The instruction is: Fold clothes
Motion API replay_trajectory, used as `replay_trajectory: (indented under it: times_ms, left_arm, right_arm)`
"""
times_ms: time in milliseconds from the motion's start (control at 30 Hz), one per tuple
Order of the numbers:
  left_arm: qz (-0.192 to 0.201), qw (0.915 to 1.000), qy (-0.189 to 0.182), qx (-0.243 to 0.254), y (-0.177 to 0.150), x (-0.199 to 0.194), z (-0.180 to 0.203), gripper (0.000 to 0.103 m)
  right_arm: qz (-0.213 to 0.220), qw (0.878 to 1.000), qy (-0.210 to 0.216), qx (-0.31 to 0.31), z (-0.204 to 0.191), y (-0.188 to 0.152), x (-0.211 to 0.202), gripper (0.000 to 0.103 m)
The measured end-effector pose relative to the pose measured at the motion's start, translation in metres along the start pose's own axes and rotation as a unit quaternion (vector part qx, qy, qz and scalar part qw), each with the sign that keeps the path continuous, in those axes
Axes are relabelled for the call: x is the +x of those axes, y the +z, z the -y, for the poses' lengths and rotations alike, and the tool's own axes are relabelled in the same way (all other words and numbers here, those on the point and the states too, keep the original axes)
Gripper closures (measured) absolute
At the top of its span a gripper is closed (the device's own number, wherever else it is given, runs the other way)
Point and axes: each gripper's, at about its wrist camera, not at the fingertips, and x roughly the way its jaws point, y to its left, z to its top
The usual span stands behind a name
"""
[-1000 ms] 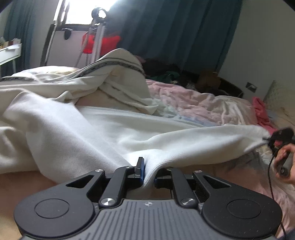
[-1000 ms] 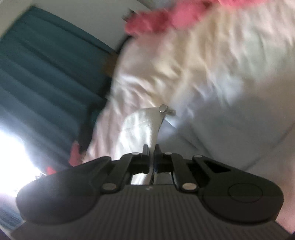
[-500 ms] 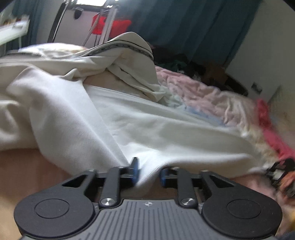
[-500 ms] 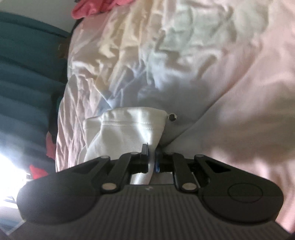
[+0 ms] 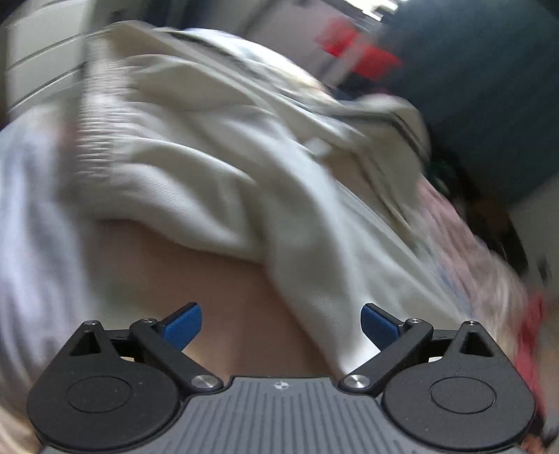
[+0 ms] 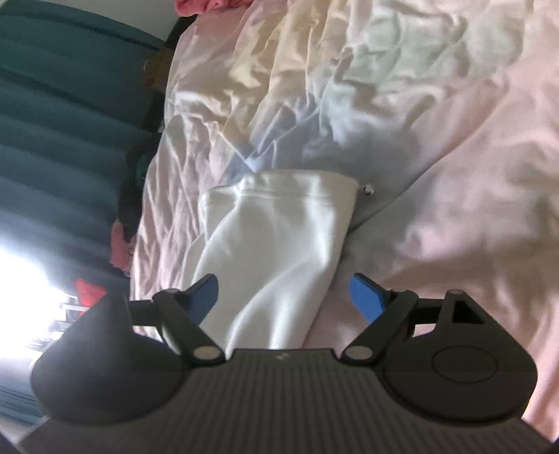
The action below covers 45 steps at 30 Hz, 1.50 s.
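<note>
From my right wrist view I see a plain white garment (image 6: 276,251) with a stitched hem, lying on a crumpled quilt (image 6: 436,146) patched in pale pink, cream and light blue. Teal curtains (image 6: 63,115) hang past the bed's far edge. My right gripper (image 6: 283,297) is black with blue pads (image 6: 365,297). On the left wrist view, blurred, the cloth (image 5: 223,195) reads cream-white with a dark striped trim; my left gripper (image 5: 281,326) has the same black frame and blue pads (image 5: 181,326).

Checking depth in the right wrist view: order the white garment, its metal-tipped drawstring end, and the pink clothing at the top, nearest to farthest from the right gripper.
1. White garment, between the open jaws of the right gripper.
2. Metal-tipped drawstring end, beyond, slightly right.
3. Pink clothing, far top left.
</note>
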Motion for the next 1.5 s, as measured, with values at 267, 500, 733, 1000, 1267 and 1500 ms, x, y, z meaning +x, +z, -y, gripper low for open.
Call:
replay_trajectory:
  times_ms: [267, 500, 733, 1000, 1267, 1500]
  left_arm:
    - [0.022, 0.9757, -0.010, -0.218, 0.038, 0.027, -0.074, 0.016]
    - [0.101, 0.9563, 0.007, -0.274, 0.058, 0.032, -0.093, 0.043]
    - [0.127, 0.9587, 0.006, -0.255, 0.062, 0.008, -0.087, 0.068]
    - [0.156, 0.9627, -0.030, -0.219, 0.098, -0.092, -0.125, 0.075]
    - [0.099, 0.9728, -0.022, -0.209, 0.091, -0.124, -0.177, 0.080]
    - [0.105, 0.9789, -0.010, -0.175, 0.084, -0.125, -0.189, 0.081]
  right_arm:
    - [-0.021, 0.999, 0.004, 0.045, 0.013, 0.001, 0.010, 0.019]
    - [0.009, 0.997, 0.020, 0.072, 0.019, 0.001, 0.006, 0.039]
    - [0.016, 0.995, 0.018, 0.098, 0.033, 0.009, 0.015, 0.064]
    - [0.037, 0.992, 0.020, 0.116, 0.044, 0.018, 0.025, 0.065]
    - [0.050, 0.994, 0.031, 0.088, 0.039, 0.026, 0.031, 0.096]
    - [0.130, 0.989, 0.010, 0.075, 0.026, 0.013, -0.029, 0.097]
